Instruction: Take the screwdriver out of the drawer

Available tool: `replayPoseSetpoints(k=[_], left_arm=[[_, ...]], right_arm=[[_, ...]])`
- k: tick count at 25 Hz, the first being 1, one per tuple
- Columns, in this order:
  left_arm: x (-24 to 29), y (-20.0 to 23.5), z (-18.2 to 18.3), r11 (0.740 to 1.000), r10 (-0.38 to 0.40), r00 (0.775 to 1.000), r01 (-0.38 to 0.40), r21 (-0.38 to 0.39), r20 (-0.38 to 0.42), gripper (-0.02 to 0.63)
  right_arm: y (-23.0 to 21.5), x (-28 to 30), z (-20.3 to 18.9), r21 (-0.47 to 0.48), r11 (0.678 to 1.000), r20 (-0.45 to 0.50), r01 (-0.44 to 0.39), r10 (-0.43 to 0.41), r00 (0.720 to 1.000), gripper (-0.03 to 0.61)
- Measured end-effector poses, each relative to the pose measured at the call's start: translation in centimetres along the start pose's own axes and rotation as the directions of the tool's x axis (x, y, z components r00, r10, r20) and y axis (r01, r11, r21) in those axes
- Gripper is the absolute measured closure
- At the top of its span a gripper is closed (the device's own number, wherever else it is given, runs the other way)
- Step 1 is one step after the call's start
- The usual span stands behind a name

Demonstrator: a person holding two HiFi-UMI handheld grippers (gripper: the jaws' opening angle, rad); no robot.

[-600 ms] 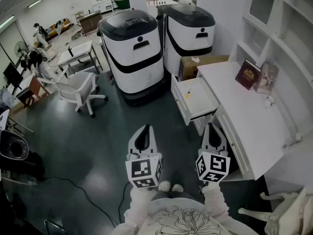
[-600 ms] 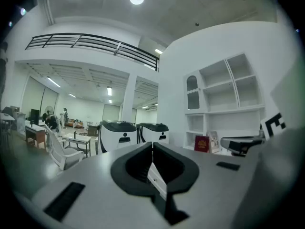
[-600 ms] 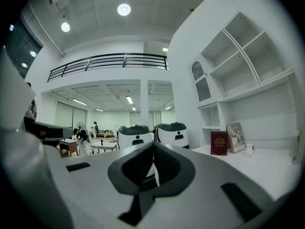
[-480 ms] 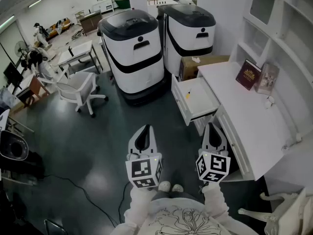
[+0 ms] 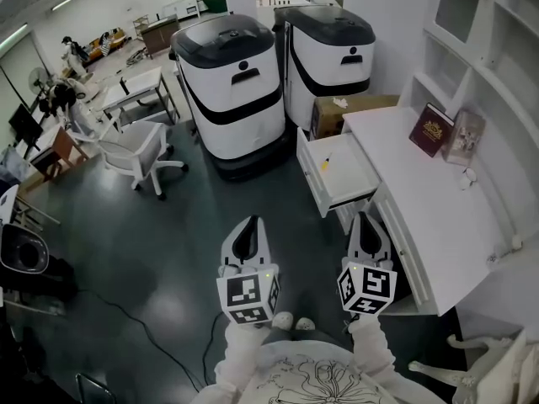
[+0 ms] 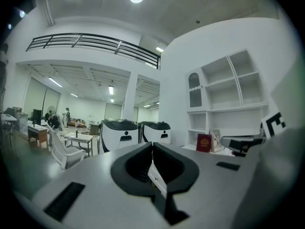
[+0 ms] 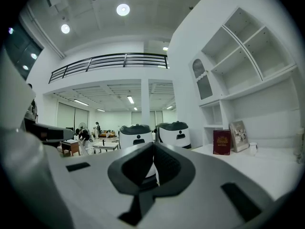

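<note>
Ahead stand one open drawer [image 5: 354, 175] and two white machines [image 5: 234, 82] [image 5: 330, 53].

Two white machines [image 5: 229, 82], one red book [image 5: 428, 130], one open drawer [image 5: 347, 175], one cardboard box [image 5: 337, 114].

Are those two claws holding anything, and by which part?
Nothing is held: the left gripper and right gripper both have fingers shut together, empty, short of the open white drawer.
</note>
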State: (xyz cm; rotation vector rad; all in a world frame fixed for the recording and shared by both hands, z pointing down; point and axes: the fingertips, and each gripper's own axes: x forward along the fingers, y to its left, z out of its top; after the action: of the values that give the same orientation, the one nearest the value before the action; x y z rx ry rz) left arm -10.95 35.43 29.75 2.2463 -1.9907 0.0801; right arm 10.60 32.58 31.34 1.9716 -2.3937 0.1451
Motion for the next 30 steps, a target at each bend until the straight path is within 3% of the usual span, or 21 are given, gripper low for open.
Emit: replayPoseSetpoints(k=[17, 30], left_arm=[[0.9, -1.9, -3.1, 0.999, 0.04, 0.998, -0.041, -0.012, -0.055, 0.603], [11.3, 0.0, -2.4, 1.0, -0.005, 0.998, 0.003, -0.023, -0.064, 0.603]], right_arm=[[-2.4, 0.9, -3.1, 0.023, 0.999, -0.06, -0.029, 0.03, 0.998, 0.575], [-3.7, 10.1, -3.0, 0.014, 1.0, -0.068, 0.01, -0.009, 0.998, 0.575]])
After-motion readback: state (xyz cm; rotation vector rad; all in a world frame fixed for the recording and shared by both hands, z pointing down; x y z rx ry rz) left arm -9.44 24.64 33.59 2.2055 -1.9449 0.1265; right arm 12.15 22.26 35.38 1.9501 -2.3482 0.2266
